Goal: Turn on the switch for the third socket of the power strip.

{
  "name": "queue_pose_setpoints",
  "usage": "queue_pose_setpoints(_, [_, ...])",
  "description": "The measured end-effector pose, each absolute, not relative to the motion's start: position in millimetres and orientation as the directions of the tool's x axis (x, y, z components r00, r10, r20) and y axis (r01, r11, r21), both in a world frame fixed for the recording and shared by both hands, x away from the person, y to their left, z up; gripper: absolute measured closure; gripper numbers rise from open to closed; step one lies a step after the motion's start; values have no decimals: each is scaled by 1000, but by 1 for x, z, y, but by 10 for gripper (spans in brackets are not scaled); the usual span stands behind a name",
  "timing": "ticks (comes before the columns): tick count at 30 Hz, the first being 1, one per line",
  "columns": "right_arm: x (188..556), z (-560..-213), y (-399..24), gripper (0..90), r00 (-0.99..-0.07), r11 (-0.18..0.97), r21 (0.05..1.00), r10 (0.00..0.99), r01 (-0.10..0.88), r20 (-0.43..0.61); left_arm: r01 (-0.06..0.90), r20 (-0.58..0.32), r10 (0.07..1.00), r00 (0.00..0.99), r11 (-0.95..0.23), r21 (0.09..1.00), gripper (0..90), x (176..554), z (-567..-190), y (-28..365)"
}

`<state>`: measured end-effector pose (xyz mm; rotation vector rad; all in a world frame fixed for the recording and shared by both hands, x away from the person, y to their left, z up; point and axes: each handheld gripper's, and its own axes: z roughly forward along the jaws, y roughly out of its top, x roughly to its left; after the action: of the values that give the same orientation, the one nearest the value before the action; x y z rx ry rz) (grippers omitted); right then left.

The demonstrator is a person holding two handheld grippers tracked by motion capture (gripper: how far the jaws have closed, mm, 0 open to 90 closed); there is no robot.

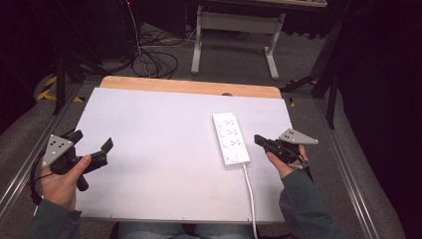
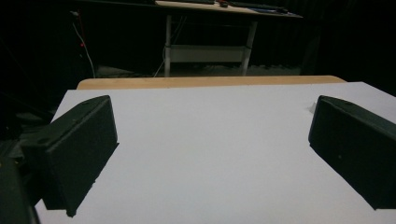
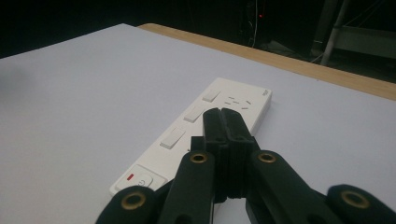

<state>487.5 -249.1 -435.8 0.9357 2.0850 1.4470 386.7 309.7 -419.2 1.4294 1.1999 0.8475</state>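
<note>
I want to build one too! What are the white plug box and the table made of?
The power strip looks like smooth, slightly glossy white plastic with moulded switches. The table has a matte white top, perhaps laminate or a sheet, and its far edge looks like light wood.

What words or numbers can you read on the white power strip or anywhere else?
There are none to read.
White plastic power strip: its round main button by the small red light bears a power symbol, not letters; no brand or number legible.
Grey three-cornered plates on the grippers: just holes, no writing.
</note>
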Motion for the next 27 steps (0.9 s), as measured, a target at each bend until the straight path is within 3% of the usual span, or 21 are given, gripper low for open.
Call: queue_pose_setpoints(27, [502, -439, -241, 900, -676, 240, 924, 736, 298, 27, 227, -87, 966, 242, 31, 973, 17, 384, -420, 312])
